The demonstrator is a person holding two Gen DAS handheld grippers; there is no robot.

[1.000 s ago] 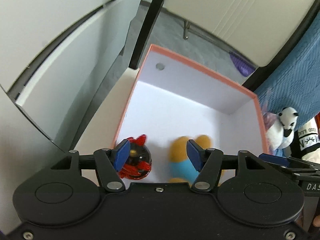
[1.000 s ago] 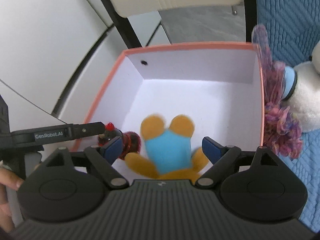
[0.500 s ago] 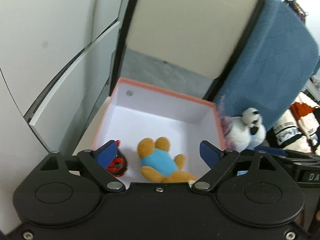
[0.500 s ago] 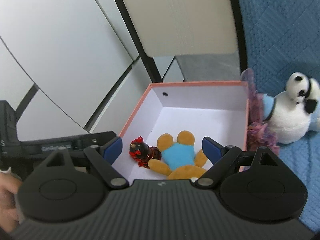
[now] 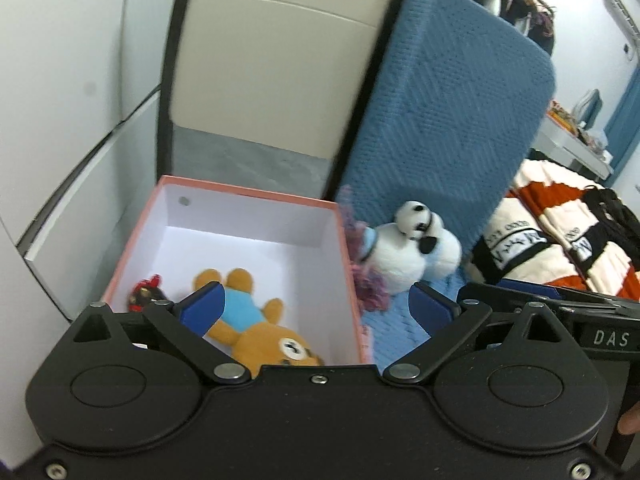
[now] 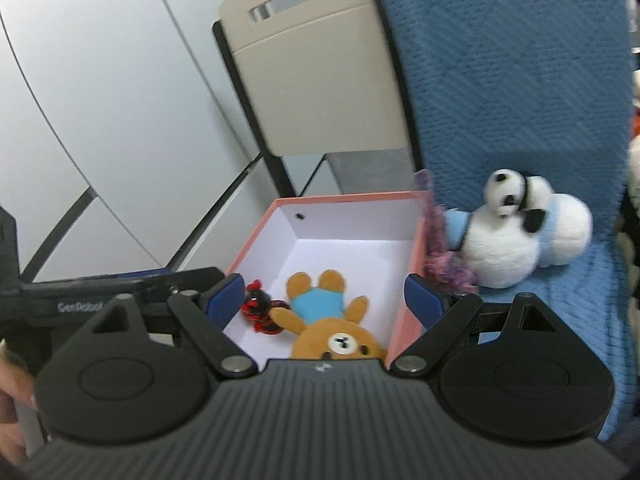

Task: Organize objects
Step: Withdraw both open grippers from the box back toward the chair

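both my tongs (image 5: 316, 308) (image 6: 325, 300) hang released above the box (image 6: 414, 264) at lower centre, its bear (image 6: 320, 312) dropped in, panda (image 6: 508, 232) unsorted at right.

We are seeing a beige chair back (image 5: 280, 60) standing far, a striped knit (image 5: 560, 240) lying right.

Box (image 6: 414, 240): we see matt card, salmon outside, smooth white inside
Bear (image 6: 320, 312): soft plush; short nap
Red toy (image 6: 260, 312): glossy, hard; we cannot tell glass from plastic
Panda (image 6: 504, 236): fluffy plush
Blue cover (image 5: 440, 100): rough quilted cloth
Grippers (image 5: 316, 312): matt black plastic; we note metal pivot pins
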